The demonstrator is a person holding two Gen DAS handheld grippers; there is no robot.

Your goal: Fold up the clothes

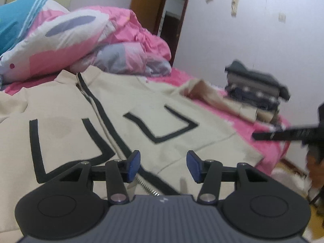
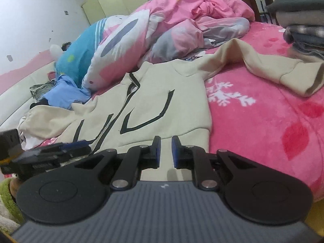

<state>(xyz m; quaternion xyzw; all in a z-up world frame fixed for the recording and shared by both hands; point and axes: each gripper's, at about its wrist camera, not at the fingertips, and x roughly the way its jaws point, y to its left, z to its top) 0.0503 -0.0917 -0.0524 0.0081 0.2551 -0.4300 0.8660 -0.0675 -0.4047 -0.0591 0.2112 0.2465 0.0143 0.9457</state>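
Observation:
A cream zip-up jacket [image 1: 141, 105] with black outline trim lies spread front-up on the pink bed. My left gripper [image 1: 163, 166] hovers over its lower hem by the zipper, jaws open, nothing between the blue pads. My right gripper [image 2: 166, 151] is at the jacket [image 2: 154, 105] hem's right corner, jaws a narrow gap apart with nothing in them. One sleeve [image 2: 263, 66] stretches out to the right over the bed cover. The right gripper [image 1: 283, 133] shows blurred at the right edge of the left wrist view. The left gripper [image 2: 60, 147] shows at the left of the right wrist view.
A rumpled pink duvet and pillows [image 2: 182, 20] fill the head of the bed. A stack of folded dark clothes [image 1: 257, 89] sits at the far right edge. A blue garment [image 2: 64, 93] and other loose clothes lie at the left. The pink bed cover [image 2: 263, 121] is bare right of the jacket.

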